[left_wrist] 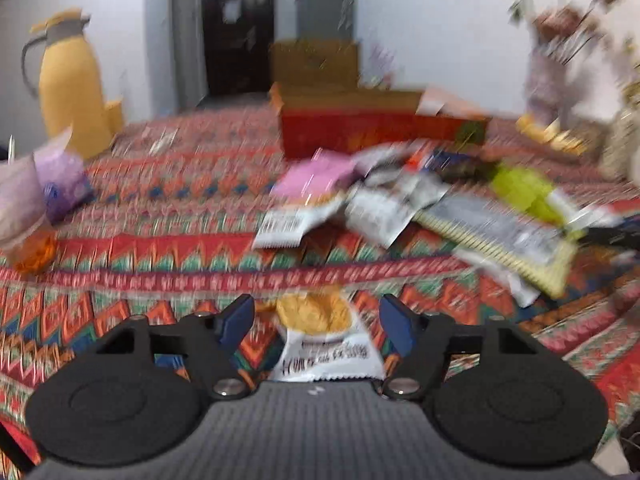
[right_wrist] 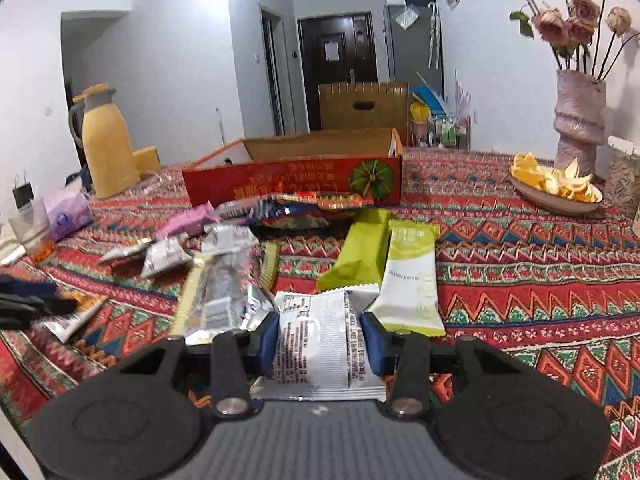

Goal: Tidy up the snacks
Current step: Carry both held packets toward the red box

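A red cardboard box (right_wrist: 296, 184) stands open at the back of the patterned table; it also shows in the left wrist view (left_wrist: 380, 132). A heap of snack packets (right_wrist: 224, 252) lies in front of it, with two green bars (right_wrist: 408, 276) to the right. My right gripper (right_wrist: 320, 340) has its fingers against both sides of a silver-white packet (right_wrist: 316, 344) low over the cloth. My left gripper (left_wrist: 316, 320) is open, its blue pads on either side of a white packet with a yellow picture (left_wrist: 320, 340) lying on the cloth. The left wrist view is blurred.
A yellow thermos jug (right_wrist: 106, 144) stands at the back left, with a purple tissue pack (right_wrist: 66, 210) and a clear cup (right_wrist: 32, 228) nearer. A vase of dried roses (right_wrist: 580, 108), a plate of orange peel (right_wrist: 556, 188) and a jar (right_wrist: 622, 176) stand at the right.
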{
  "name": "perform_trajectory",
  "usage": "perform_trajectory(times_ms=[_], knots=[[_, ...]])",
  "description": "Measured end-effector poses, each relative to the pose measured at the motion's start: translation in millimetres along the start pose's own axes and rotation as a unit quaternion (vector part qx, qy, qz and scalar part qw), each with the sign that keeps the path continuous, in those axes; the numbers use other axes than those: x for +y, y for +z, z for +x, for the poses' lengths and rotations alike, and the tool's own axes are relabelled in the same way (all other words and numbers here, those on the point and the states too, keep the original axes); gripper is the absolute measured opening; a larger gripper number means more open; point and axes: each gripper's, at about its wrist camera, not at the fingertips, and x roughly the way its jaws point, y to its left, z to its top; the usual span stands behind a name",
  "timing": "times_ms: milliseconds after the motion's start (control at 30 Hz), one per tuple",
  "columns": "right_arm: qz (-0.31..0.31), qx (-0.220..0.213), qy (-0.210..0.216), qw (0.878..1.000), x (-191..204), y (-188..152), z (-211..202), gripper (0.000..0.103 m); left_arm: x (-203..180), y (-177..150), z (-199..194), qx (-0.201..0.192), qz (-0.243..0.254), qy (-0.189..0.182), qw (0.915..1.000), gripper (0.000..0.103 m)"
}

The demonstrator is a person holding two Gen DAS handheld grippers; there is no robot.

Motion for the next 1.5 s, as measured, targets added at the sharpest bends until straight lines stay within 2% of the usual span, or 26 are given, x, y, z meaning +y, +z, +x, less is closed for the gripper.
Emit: perform_trajectory(times_ms=[33,67,100,200,433,533,633,733,900,1033,1133,1233,1300,1367,1467,1500], knots=[[-0.001,-0.005,0.002,1.000,1,0,-3,0.043,-4,-3,6,0.013,0.004,0.013,0.9998,0.070],[-0.002,-0.008,0.004,1.000,3,0,-6,0.043,-8,-6,7,0.001,0.003,0.022,0.9997,0.068],[-0.003,-0.010,0.005,1.000,4,-1,-8,0.043,-11,-10,6,-0.005,0.004,0.022,0.9997,0.053],[-0.009,-0.009,0.007,1.000,8,-4,-11,0.043,-15,-13,-1,-0.007,-0.003,0.008,0.9999,0.041],[-0.008,-0.016,0.012,1.000,8,-7,-16,0.043,-21,-19,-20,-0.005,-0.004,0.021,0.9998,0.040],[-0.011,-0.025,0.016,1.000,9,-5,-20,0.043,-16,-10,-32,-0.021,-0.019,0.010,0.9996,0.040],[0.001,-0.031,0.035,0.999,5,4,-22,0.043,-9,9,-43,-0.051,-0.025,-0.011,0.9983,0.040],[-0.005,-0.051,0.044,0.998,-1,25,-23,0.043,-1,43,-42,-0.070,-0.031,-0.035,0.9965,0.040],[-0.041,-0.090,0.055,0.994,-14,93,-4,0.043,5,131,-11,-0.097,-0.020,-0.051,0.9938,0.040],[-0.043,-0.093,0.061,0.993,-28,162,56,0.043,3,206,51,-0.100,-0.001,-0.038,0.9943,0.040],[0.006,-0.058,0.080,0.995,-41,212,126,0.043,-2,254,116,-0.085,-0.009,-0.017,0.9962,0.042],[0.045,-0.028,0.078,0.996,-41,250,203,0.043,-8,291,192,-0.043,-0.003,0.003,0.9991,0.042],[0.077,0.006,0.098,0.992,-38,266,253,0.043,-10,310,238,-0.010,-0.008,-0.001,0.9999,0.042],[0.117,0.042,0.118,0.985,-37,275,299,0.043,-10,319,269,0.015,-0.025,-0.003,0.9996,0.042],[0.215,0.107,0.148,0.959,-47,272,368,0.043,-13,328,305,0.041,-0.049,-0.016,0.9978,0.042],[0.247,0.126,0.146,0.950,-53,267,388,0.043,-14,328,313,0.043,-0.046,-0.015,0.9979,0.042]])
